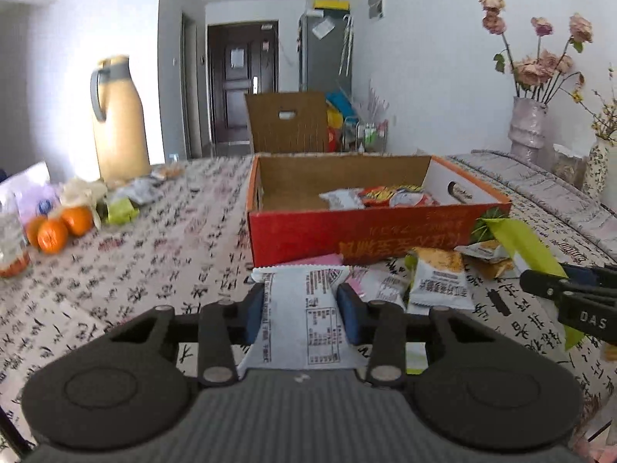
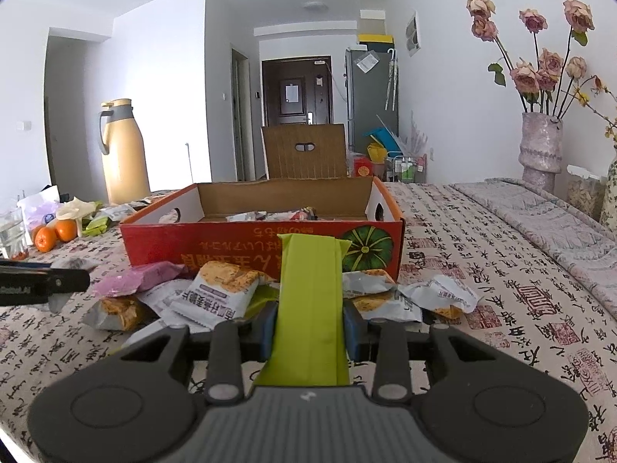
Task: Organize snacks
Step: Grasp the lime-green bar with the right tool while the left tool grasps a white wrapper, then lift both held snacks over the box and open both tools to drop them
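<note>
My left gripper (image 1: 301, 314) is shut on a white snack packet (image 1: 304, 320) with printed text, held just above the table in front of the red cardboard box (image 1: 347, 237). My right gripper (image 2: 309, 332) is shut on a lime-green snack packet (image 2: 310, 297), also in front of the box (image 2: 239, 249). The box holds several snack packets (image 1: 380, 195). A pile of loose packets (image 2: 219, 297) lies on the tablecloth before the box. The right gripper with its green packet (image 1: 528, 247) shows at the right edge of the left wrist view.
Oranges (image 1: 54, 229) and wrappers lie at the left with a glass (image 2: 11, 231). A yellow thermos jug (image 1: 119, 119) stands at the far left. A vase of dried roses (image 2: 540, 146) stands at the right on a folded cloth. A chair back (image 2: 304, 152) is behind the box.
</note>
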Available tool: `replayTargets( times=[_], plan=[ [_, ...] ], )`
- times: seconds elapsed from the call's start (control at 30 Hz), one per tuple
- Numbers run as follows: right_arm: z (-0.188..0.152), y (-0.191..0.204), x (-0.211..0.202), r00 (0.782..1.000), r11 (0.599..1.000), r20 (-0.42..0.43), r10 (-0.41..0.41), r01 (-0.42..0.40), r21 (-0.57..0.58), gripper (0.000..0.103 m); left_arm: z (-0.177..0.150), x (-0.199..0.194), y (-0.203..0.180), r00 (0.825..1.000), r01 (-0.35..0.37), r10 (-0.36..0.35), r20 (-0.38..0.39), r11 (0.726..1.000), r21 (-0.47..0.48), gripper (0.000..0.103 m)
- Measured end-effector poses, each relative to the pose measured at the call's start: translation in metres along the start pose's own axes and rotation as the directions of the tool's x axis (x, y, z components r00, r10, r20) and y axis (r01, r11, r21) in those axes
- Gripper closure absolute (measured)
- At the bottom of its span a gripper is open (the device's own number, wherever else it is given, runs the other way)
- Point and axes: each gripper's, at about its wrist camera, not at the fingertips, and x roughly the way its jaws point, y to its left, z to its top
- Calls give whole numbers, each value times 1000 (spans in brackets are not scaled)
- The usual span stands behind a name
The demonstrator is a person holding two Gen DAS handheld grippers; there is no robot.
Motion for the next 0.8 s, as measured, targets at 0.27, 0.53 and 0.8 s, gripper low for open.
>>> replayTargets(
  times=[0.27,0.53,0.8],
  plan=[
    [6,1,-7,1000,1000,25,3,-3,-5,69,13,-9,-8,999,-2,2,44,1000,-2,62],
    [20,0,-1,998,1000,60,3,-2,-17,69,33,-5,-16,996,13,-12,88,1000,-3,62],
    [46,-5,19,995,1000,104,4,-2,-19,69,62,15,-21,992,10,-6,126,1000,-28,62]
  ],
)
